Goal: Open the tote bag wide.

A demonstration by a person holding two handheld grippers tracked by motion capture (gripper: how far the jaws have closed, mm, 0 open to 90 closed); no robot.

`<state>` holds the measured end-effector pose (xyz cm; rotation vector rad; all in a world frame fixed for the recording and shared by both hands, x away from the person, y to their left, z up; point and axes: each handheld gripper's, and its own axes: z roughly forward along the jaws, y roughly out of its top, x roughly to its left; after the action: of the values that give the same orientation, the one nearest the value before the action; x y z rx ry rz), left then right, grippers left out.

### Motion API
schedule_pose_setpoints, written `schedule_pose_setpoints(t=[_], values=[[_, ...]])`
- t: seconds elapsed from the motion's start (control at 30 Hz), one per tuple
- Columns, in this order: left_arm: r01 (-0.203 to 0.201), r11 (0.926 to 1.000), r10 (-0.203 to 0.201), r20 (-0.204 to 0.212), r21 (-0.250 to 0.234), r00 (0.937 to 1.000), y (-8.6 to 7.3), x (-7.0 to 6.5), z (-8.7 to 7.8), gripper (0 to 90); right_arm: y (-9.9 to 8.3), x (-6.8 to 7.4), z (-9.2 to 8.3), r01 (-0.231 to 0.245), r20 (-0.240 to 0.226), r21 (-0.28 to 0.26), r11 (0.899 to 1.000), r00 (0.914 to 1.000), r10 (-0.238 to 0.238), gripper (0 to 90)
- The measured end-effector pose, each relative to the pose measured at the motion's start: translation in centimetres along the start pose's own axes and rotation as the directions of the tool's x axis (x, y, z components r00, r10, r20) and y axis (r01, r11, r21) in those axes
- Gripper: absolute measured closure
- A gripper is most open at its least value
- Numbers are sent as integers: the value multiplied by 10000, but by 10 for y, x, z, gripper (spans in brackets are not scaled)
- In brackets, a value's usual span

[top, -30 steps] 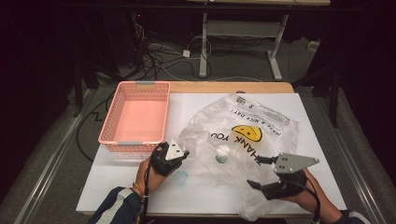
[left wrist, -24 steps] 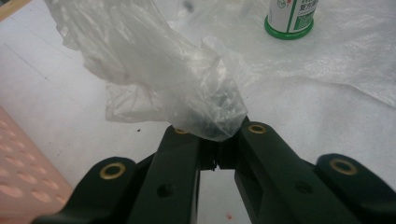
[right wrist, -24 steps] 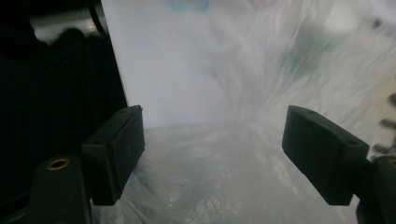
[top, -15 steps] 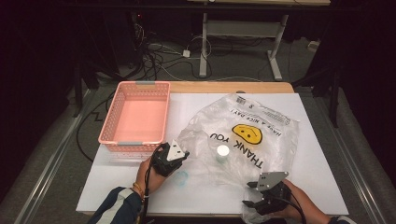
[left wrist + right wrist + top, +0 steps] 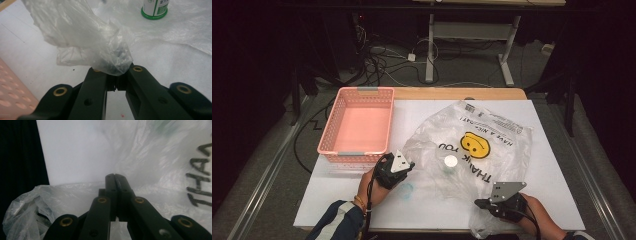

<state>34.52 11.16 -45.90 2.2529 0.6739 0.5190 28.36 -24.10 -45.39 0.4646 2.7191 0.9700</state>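
Pinching a bunched handle of the plastic bag (image 5: 100,50) with my left gripper (image 5: 116,75) by the table's front edge, probably to open its mouth; my right gripper (image 5: 115,178) rests closed, apparently empty, above the bag's front-right corner; a bottle (image 5: 450,161) stands mid-bag

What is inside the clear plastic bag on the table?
Inside the plastic bag stands one small bottle with a white cap and a green base. The crumpled handles near both grippers hide their own folds, so nothing else can be confirmed.

Thin crinkled glossy plastic bag (image 5: 472,150); matt white tabletop (image 5: 552,170); perforated pink plastic basket (image 5: 357,125).
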Motion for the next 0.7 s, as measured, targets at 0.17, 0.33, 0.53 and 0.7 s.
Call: schedule_pose_setpoints(t=[0.17,0.33,0.53,0.7], values=[[62,9998,-63,-51,-190,10000,2,2,-5,866,8,-8,-20,-442,599,-1377,9895,9968,529,900],[81,9989,-90,-198,-470,9998,5,5,-11,865,13,-16,-36,-491,1556,-2396,9696,9839,882,900],[-15,9940,-34,-442,-1091,9990,14,7,-26,866,24,-30,-58,-301,2550,-3637,9310,9581,1305,900],[-237,9903,126,-816,-1369,9966,19,7,-33,867,33,-41,-69,-167,3063,-4249,9051,9382,1611,900]])
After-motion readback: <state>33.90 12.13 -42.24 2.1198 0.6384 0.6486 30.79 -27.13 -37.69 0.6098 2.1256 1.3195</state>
